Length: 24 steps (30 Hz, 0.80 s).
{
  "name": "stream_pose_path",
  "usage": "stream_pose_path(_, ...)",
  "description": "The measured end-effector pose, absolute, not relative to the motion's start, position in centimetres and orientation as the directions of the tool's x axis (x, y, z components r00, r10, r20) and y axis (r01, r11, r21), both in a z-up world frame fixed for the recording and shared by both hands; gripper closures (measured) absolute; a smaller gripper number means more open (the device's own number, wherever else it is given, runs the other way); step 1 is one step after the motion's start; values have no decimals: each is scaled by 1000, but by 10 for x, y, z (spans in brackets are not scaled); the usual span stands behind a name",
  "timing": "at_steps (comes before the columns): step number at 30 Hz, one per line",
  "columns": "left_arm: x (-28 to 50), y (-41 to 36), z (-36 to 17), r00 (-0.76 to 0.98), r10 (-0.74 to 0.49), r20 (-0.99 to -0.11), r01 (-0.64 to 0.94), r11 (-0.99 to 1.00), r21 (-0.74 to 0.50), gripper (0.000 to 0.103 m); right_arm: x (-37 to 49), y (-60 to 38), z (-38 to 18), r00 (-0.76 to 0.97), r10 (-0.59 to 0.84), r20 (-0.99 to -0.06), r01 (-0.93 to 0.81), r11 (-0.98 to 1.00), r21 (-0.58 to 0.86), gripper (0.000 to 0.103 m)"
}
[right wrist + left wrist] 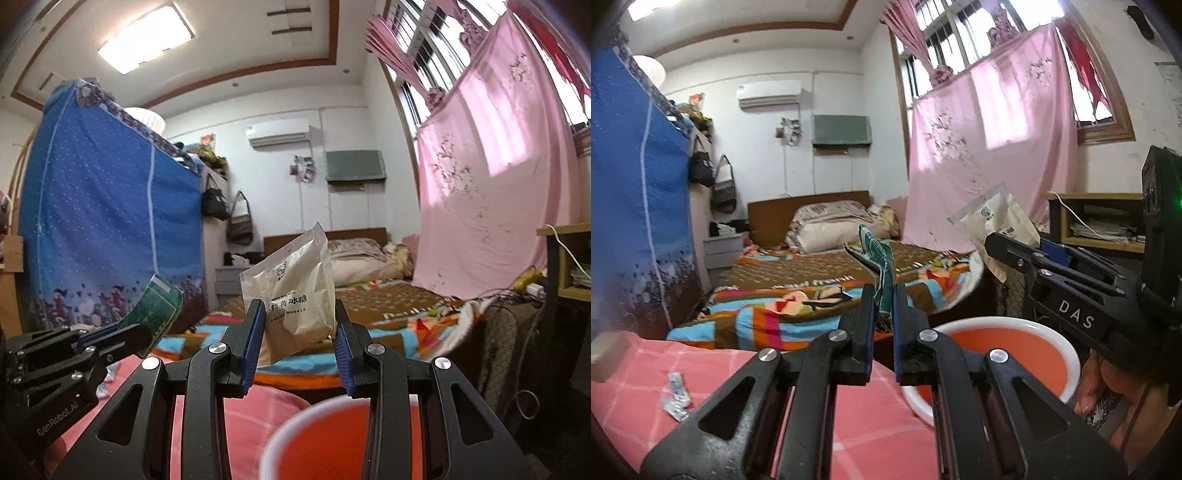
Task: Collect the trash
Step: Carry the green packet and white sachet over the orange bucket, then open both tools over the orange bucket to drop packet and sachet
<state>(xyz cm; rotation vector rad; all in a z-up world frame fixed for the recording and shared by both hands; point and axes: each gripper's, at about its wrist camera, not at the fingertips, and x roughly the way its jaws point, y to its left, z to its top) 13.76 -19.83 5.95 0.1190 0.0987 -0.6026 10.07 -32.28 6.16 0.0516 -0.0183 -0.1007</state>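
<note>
1. A crumpled green printed wrapper [882, 273] stands upright in the left gripper [884, 295], whose blue-padded jaws are pressed together on its lower edge; its upper part rises free above the fingertips.
2. A white plastic pouch with black printed characters [295, 295] sits clamped between the jaws of the right gripper [299, 325], held by its lower half and tilted slightly, with its top corner clear of everything around it.
3. Both pieces of trash are held in the air above the near end of the scene, the pouch to the right of the wrapper.
4. Just below and near the grippers lies a round orange basin with a white rim [1067, 354], its mouth open upward.
5. The basin rests at the right edge of a surface covered in pink checked cloth [849, 417].
6. Only the left wrist view shows two small blue-and-white wrappers [677, 397] lying on the cloth at the near left, and a pale block [609, 354] at the far left edge.
7. That view also shows the fingers of a hand [1087, 387] under the right gripper's body.
8. Beyond the surface's far edge is a bed with a colourful striped blanket [406, 314].
9. A blue fabric wardrobe [103, 221] closes the left side; a pink hanging sheet [487, 184] closes the right.
</note>
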Motion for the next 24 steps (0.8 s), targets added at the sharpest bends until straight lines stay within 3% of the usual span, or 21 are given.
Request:
stream_pose_path(10,142,-234,46,755,-608,-244,636,771,47,91,94,-359,43,983,-158,-94,167,981,100,69)
stream_pose_path(16,158,-257,35,666,-641,-382,683,730,-35,91,92,-371,38,974,-177,-141,194,974,119,67)
stream_pose_path(24,173,-274,15,594,-639,-489,679,724,-123,89,97,-386,32,963,-179,-200,214,963,167,67)
